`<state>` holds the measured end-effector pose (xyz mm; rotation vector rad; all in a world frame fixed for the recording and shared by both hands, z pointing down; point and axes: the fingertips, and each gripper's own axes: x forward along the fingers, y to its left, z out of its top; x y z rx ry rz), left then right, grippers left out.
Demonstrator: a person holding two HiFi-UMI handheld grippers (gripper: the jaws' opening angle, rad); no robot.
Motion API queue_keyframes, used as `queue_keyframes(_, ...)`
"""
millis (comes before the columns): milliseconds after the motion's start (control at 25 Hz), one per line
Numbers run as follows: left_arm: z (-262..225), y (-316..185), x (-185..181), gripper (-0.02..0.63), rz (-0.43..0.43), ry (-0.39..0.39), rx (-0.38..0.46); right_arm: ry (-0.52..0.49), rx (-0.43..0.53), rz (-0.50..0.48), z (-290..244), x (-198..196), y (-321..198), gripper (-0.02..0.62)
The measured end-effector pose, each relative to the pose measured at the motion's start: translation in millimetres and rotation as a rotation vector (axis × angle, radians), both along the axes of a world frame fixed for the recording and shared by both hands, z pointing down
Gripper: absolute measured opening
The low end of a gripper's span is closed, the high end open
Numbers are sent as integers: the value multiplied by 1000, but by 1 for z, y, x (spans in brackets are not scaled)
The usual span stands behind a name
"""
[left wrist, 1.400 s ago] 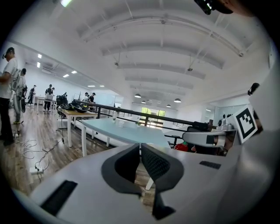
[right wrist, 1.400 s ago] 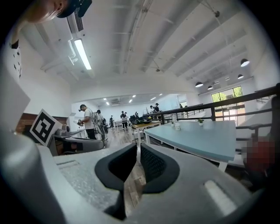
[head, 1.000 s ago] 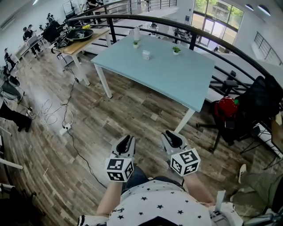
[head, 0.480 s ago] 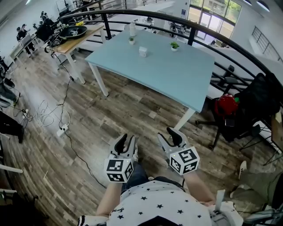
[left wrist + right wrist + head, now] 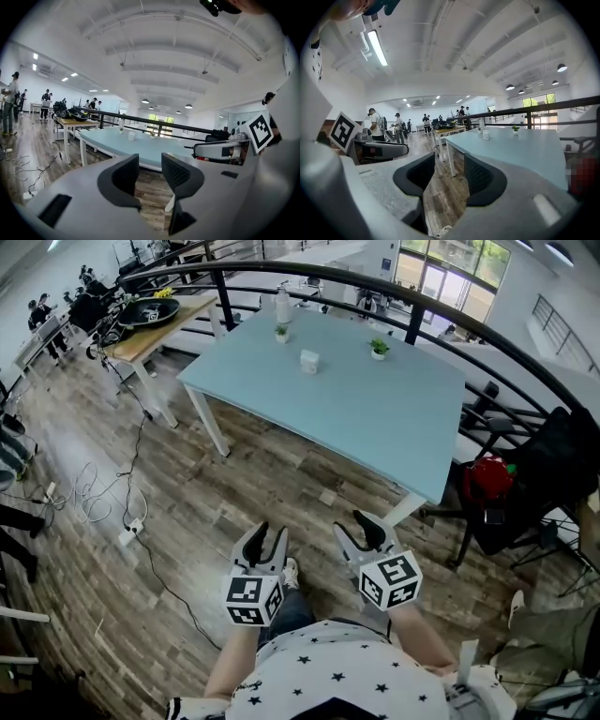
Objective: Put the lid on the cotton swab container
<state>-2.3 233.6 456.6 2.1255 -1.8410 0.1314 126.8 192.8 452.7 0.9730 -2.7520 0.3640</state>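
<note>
Cotton swab container (image 5: pixel 308 360) sits far ahead on the table (image 5: pixel 375 418).
Left gripper (image 5: pixel 263 533) and right gripper (image 5: pixel 361 524) both empty, jaws just opening apart.

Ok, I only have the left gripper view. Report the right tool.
Observer: The right tool has just been opening its jaws; they stand apart with nothing between them.
Operator: Give me the tabletop layout from above.
Observer: In the head view the small white container stands toward the far side of the blue table, nearer us than the left potted plant and the right potted plant.
Operator: Name anything my view hides on the right.
Observer: What looks like a red bag rests on a black chair beside the table's near right corner.
</note>
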Motion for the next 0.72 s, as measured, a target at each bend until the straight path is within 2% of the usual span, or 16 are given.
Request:
queue_keyframes(360,-15,-91,-54,148,22,-8,0,-1,14,17,-18,-57,-92,178)
queue_keyframes(720,-20,-173,-99,149,82,-17,6,-14,28,67,-27,-102,-165,178)
